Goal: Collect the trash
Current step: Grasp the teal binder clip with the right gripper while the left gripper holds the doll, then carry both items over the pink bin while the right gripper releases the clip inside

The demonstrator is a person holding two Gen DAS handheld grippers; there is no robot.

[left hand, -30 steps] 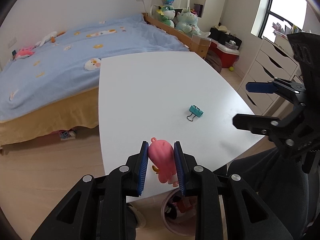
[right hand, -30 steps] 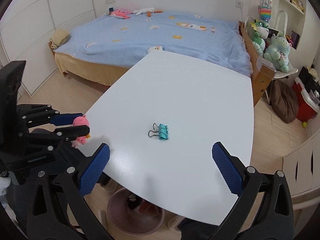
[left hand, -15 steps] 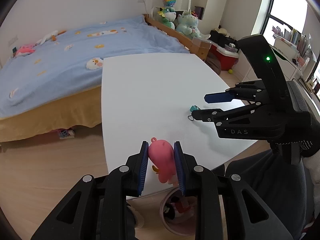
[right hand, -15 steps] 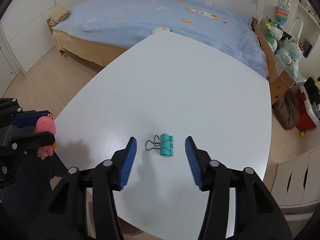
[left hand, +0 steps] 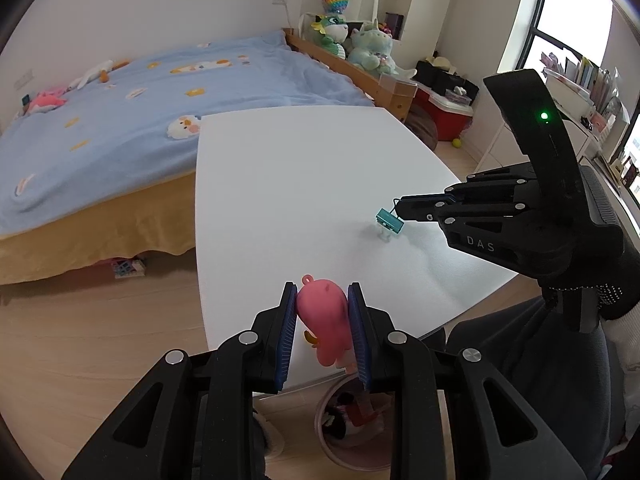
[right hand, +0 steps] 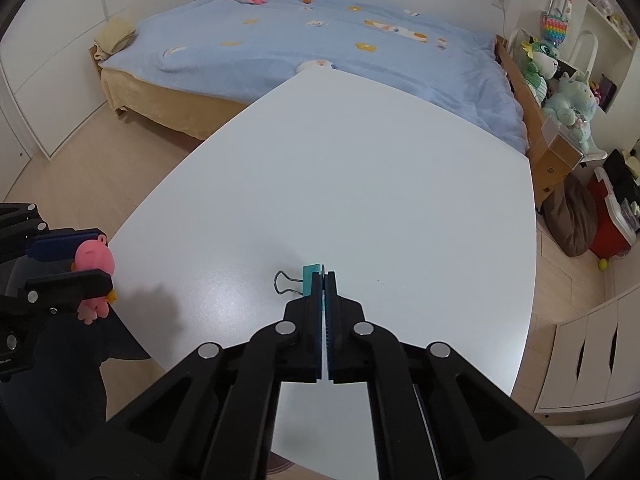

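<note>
Where the table (left hand: 280,184) edge ends nearest, left gripper (left hand: 322,320) clamped on pink toy (left hand: 324,320), half hiding the bin (left hand: 340,436) below. Farther in, right gripper (right hand: 323,280) pinched tight on teal binder clip (right hand: 310,280), mostly covered by its fingers.

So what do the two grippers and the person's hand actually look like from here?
Both are black linkage grippers with silver pivot bolts and ribbed blue pads. The left gripper shows them clearly. The right gripper carries white "DAS" lettering and a curved black mount with a lit green LED. The hand holding it wears a black knit glove with white dots.
</note>
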